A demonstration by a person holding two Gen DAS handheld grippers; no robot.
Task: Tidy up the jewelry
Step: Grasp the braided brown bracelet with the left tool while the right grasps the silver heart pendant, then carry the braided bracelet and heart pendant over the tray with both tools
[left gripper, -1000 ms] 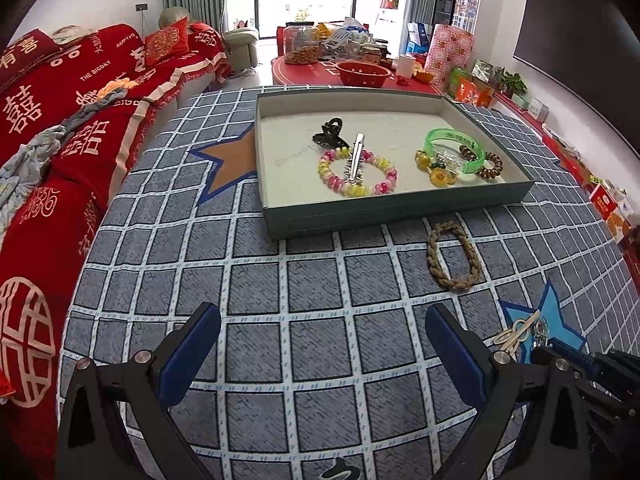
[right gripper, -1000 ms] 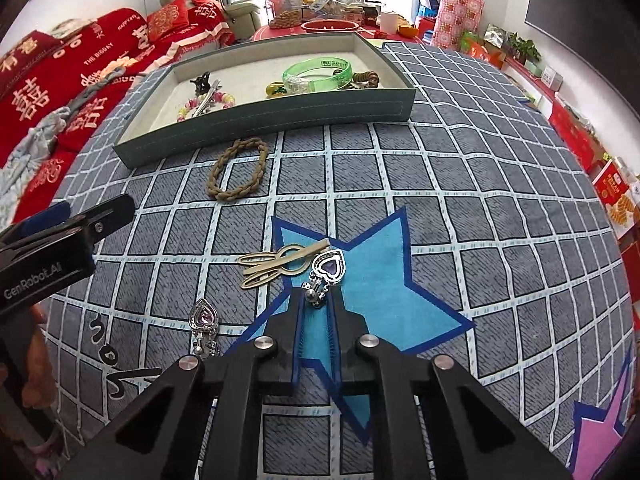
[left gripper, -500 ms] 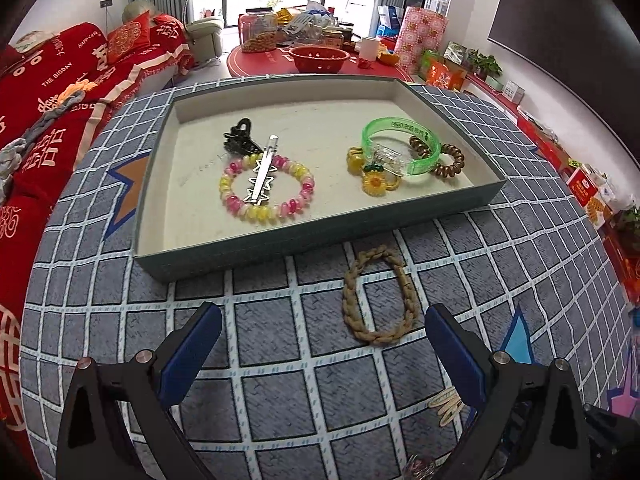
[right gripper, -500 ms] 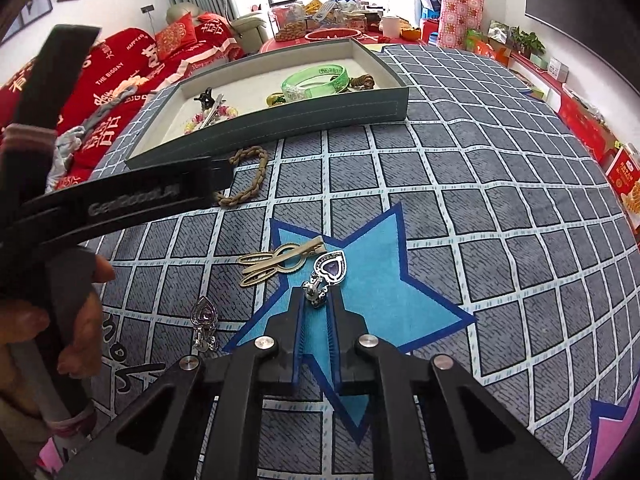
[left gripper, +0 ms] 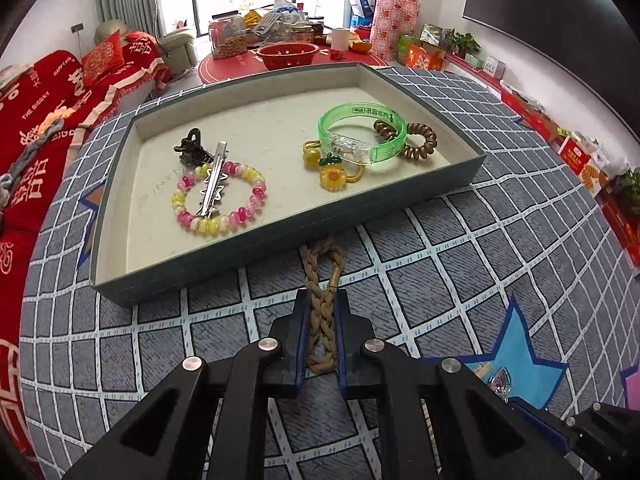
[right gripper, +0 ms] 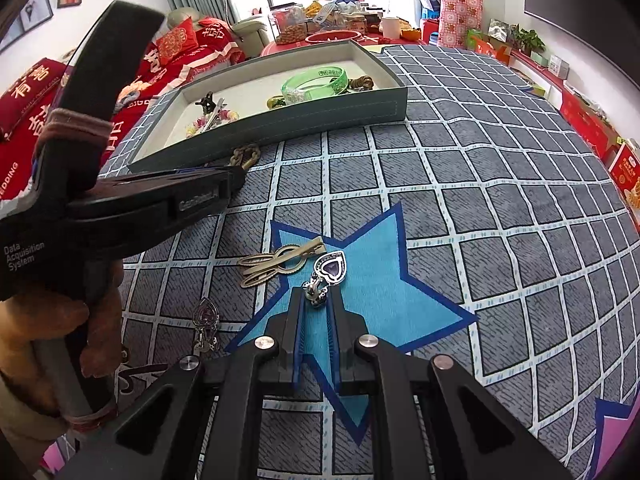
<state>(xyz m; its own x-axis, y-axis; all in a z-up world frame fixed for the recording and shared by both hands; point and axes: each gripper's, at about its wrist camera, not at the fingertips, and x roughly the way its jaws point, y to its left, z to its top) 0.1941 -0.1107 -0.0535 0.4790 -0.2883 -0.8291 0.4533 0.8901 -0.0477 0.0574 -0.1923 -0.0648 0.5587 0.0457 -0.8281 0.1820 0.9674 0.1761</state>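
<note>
Left gripper [left gripper: 322,304] clamps the braided bracelet [left gripper: 322,280] beside the tray's [left gripper: 208,272] near wall, which could snag its loop on lifting; right gripper [right gripper: 318,300] pinches the heart earring [right gripper: 330,272], liable to slip.

Right gripper [right gripper: 317,300] is clamped on the clasp of a purple heart earring [right gripper: 331,270] over a blue star on the checked cloth [right gripper: 480,200]; gold hair clip [right gripper: 276,264] lies just beside.

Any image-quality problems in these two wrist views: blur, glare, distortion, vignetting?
Left wrist view: sharp, strong fisheye bending of the tray rim, black corner vignette, window blown out, braided bracelet clearly legible in the left claw. Right wrist view: same barrel warp on the grid cloth, window overexposed, heart earring crisp, soft even light, faint shadows.
</note>
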